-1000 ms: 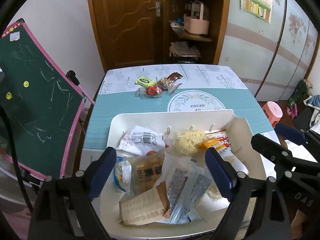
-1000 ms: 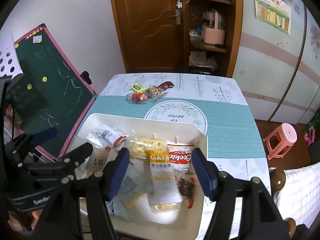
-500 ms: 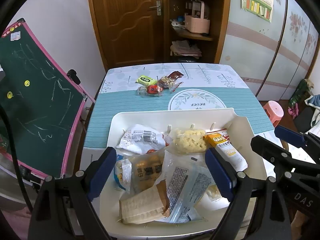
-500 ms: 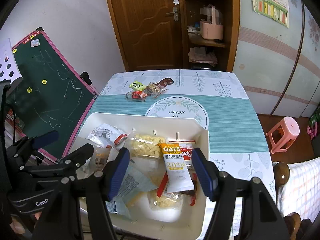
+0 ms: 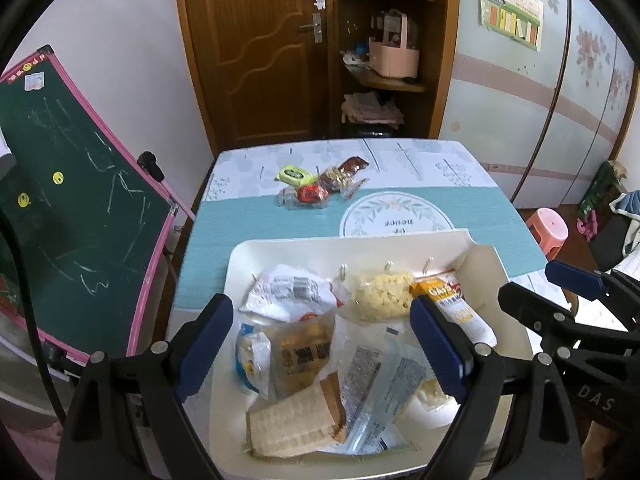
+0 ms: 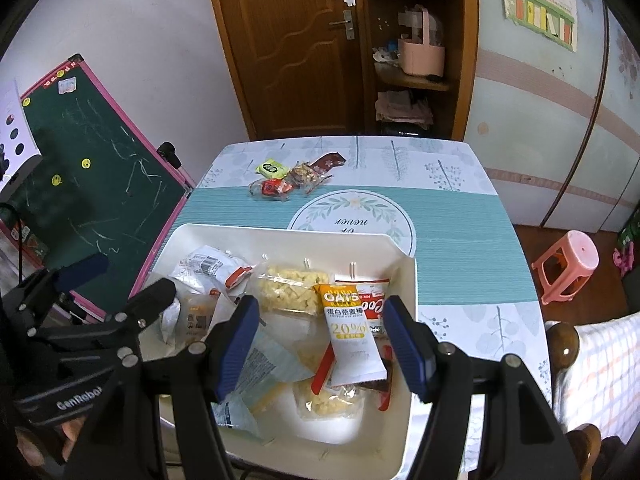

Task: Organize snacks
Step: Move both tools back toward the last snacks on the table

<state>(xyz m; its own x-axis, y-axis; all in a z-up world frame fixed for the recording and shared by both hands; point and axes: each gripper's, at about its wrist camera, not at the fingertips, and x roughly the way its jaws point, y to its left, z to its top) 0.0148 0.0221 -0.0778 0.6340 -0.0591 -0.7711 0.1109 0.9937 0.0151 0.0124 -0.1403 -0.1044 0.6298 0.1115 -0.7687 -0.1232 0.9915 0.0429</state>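
Note:
A white bin [image 5: 288, 242] [image 6: 224, 236] on the near table edge holds several snack packets: a white wrapped bun [image 5: 288, 294], a yellow puffed-snack bag [image 5: 382, 296] [image 6: 292, 288], an OATS bar [image 6: 350, 332] [image 5: 454, 304]. My left gripper [image 5: 322, 340] is open and empty, above the bin's left half. My right gripper [image 6: 320, 340] is open and empty, above the bin's right half. A small pile of loose snacks [image 5: 320, 184] [image 6: 294, 180] lies on the far side of the table.
A green chalkboard with a pink frame [image 5: 72, 216] [image 6: 92, 184] leans at the table's left side. A pink stool [image 6: 568, 264] stands on the floor at right. A wooden door and corner shelf [image 5: 384, 60] are behind the table.
Both grippers have drawn back and up a little, so the bin and far snacks sit lower in view. The OATS bar has shifted right in the bin. Both stay open.

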